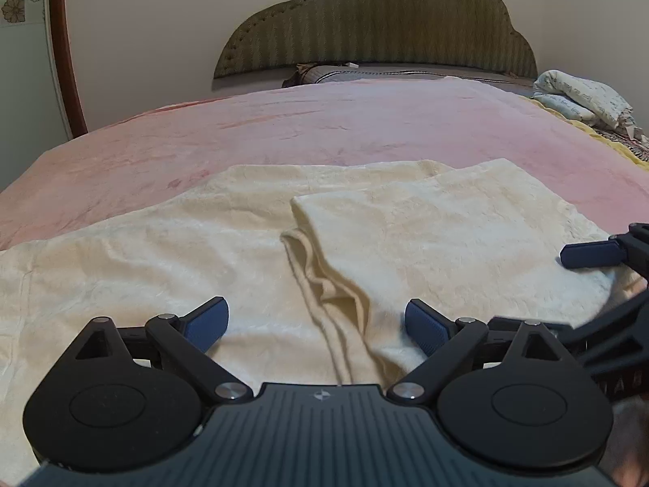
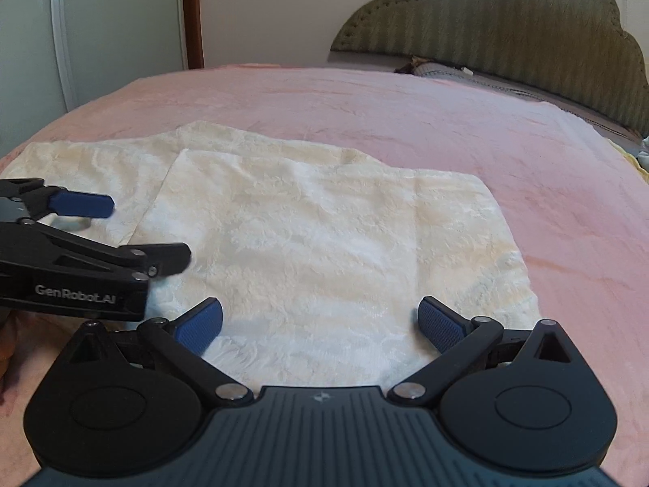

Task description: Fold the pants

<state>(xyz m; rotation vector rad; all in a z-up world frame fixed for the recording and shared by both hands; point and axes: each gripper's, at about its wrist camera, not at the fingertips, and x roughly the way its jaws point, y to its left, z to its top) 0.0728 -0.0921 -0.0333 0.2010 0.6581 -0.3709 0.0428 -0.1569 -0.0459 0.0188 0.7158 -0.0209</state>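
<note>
1. Lying on the pink bedspread (image 2: 405, 113), the cream pants (image 2: 324, 235) sit partly folded, one layer doubled over the wider layer beneath.
2. The left gripper (image 1: 316, 326) hovers over the folded edge (image 1: 324, 284) with its blue fingers (image 1: 209, 322) spread wide, nothing pinched between them.
3. The right gripper (image 2: 320, 322) hangs over the top layer, its blue fingers (image 2: 440, 324) likewise spread wide and empty.
4. Both grippers are close side by side above the near end of the pants.
5. A green padded headboard (image 1: 377, 28) stands at the far end, with bundled bedding (image 1: 580, 97) near the bed's right side.
</note>
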